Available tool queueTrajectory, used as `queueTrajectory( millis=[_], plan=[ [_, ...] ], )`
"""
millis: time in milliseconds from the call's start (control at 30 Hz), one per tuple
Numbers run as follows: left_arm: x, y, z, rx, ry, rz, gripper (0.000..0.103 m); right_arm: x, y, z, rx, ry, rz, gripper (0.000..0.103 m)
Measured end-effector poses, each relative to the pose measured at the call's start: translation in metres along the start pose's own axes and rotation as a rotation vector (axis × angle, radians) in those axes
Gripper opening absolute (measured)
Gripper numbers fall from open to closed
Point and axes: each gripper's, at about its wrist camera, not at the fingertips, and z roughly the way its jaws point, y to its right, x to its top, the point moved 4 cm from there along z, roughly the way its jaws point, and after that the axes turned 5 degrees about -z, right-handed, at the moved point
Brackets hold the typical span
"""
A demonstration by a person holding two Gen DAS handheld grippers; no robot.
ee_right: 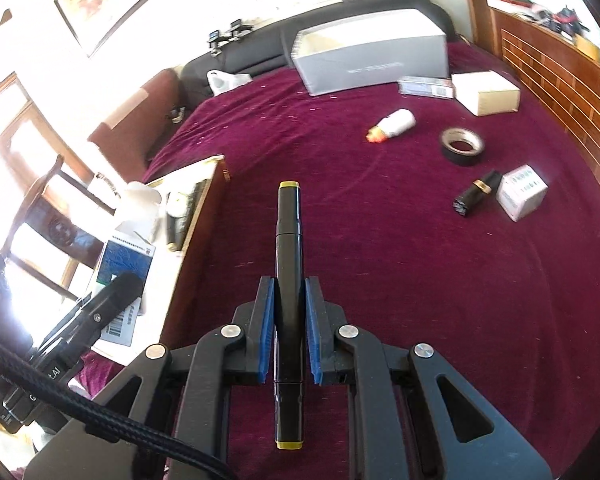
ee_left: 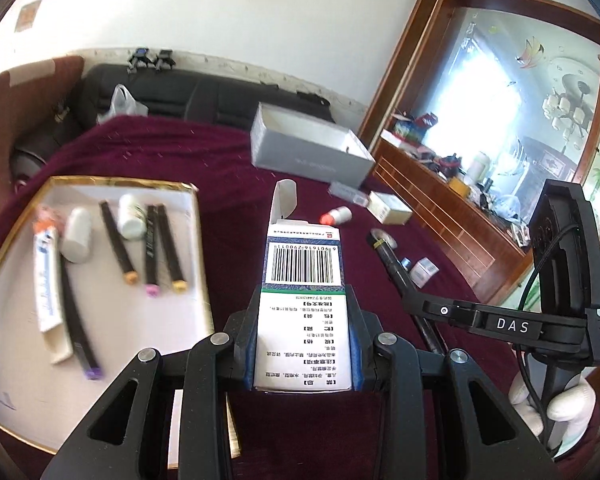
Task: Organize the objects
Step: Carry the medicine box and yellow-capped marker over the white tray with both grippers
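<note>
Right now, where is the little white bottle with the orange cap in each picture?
Left wrist view: the white bottle with the orange cap lies on the purple cloth, just right of centre, beyond the held medicine box.
Right wrist view: the bottle lies upper right of centre, left of the tape roll.
Shared landmark: the grey open box behind it.

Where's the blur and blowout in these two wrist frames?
Left wrist: tray contents motion-smeared, while the medicine box in the left gripper stays sharp; mirror glares. Right wrist: window side blown out white, marker in the right gripper crisp; edges fisheye-bent in both.
</note>
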Motion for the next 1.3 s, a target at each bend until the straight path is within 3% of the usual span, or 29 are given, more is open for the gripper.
queueTrajectory(
  millis=[367, 667, 900, 1067, 1300],
  plan=[
    [0.009, -0.054, -0.021, 0.075, 0.042, -0.073, 0.029, 0.009, -0.054, 0.013, 0.095, -0.025, -0.079, 0.013],
    [0.014, -0.124, -0.042, 0.204, 0.086, -0.171, 0.029, 0.018, -0.102, 0.041, 0.158, -0.076, -0.147, 0.013],
    [0.007, -0.174, -0.044, 0.293, 0.049, -0.228, 0.029, 0.016, -0.139, 0.074, 0.19, -0.14, -0.2, 0.013],
    [-0.005, -0.191, -0.04, 0.292, 0.003, -0.259, 0.029, 0.008, -0.159, 0.105, 0.205, -0.201, -0.223, 0.013],
    [-0.014, -0.175, -0.043, 0.235, -0.03, -0.24, 0.029, -0.005, -0.168, 0.139, 0.165, -0.261, -0.247, 0.013]
  ],
)
